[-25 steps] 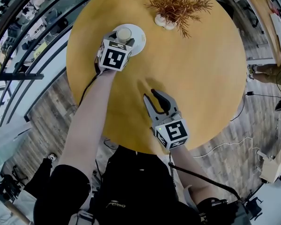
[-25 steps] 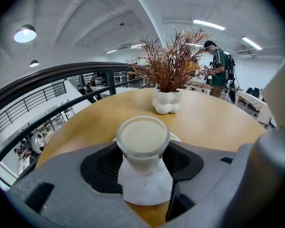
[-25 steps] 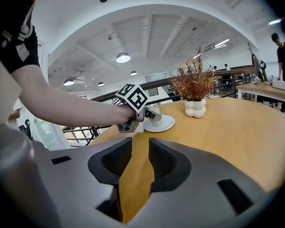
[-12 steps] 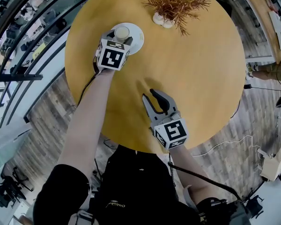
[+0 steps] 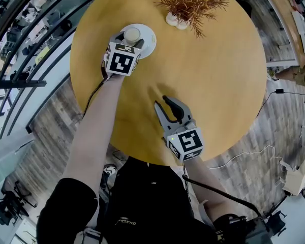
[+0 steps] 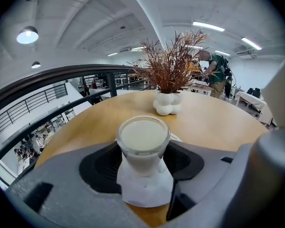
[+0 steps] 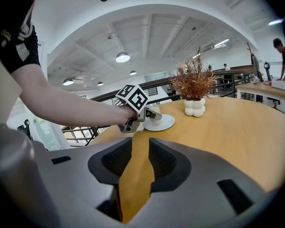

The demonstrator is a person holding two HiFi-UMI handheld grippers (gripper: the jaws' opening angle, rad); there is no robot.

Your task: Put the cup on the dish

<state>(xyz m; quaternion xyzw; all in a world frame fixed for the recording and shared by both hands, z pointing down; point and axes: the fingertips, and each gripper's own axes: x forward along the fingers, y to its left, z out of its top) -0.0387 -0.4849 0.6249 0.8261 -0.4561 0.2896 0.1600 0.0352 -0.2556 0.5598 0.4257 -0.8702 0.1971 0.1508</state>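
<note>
White dish (image 5: 149, 40) on the wooden desk (image 5: 213, 75), cup (image 5: 132, 35) standing upright on it.
I had the left tongs (image 5: 128, 40) spread wide around the cup, one pad on each side and neither squeezing it as far as I could see. My right tongs (image 5: 168, 111) sat well apart from it over bare desk, narrowly parted and holding nothing.
</note>
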